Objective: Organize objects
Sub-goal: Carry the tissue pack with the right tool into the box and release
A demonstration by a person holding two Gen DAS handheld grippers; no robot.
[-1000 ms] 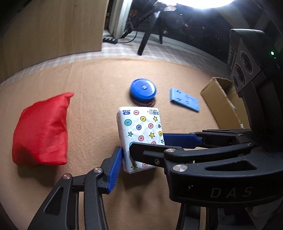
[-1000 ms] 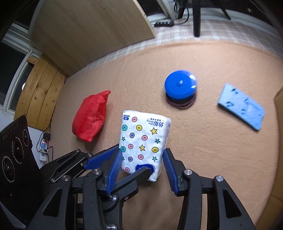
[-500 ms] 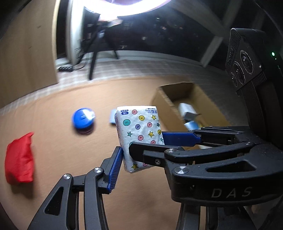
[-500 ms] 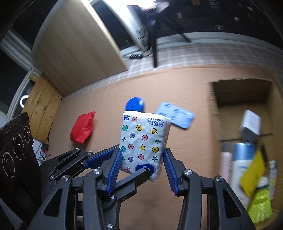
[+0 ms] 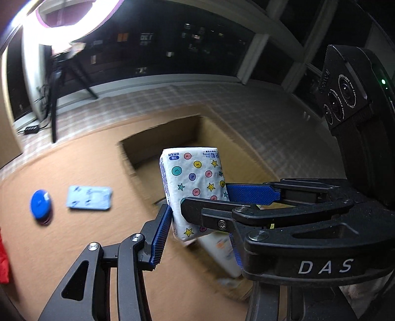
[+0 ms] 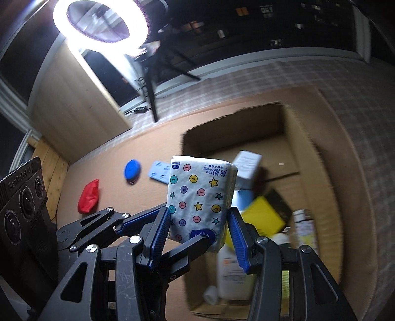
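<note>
A white tissue pack (image 5: 195, 187) printed with coloured dots and stars is held upright in the air by both grippers. My left gripper (image 5: 197, 210) is shut on its lower part. My right gripper (image 6: 200, 227) is shut on it too, its blue pads (image 6: 161, 232) pressing both sides of the tissue pack (image 6: 200, 195). The pack hangs over the near left edge of an open cardboard box (image 5: 190, 133), which also shows in the right wrist view (image 6: 306, 153). The box holds a white carton (image 6: 246, 165), a yellow item (image 6: 264, 217) and a white bottle (image 6: 234, 269).
On the tan mat lie a blue round lid (image 5: 40, 203), a light blue flat plate (image 5: 90, 201) and a red bag (image 6: 88, 196). A ring light on a tripod (image 6: 98, 22) stands at the far side, with a wooden panel (image 6: 74, 103) to its left.
Both grippers have carried the tissue pack up and to the right, from above the mat to over the cardboard box. The lid, plate and red bag now lie far to the left.
</note>
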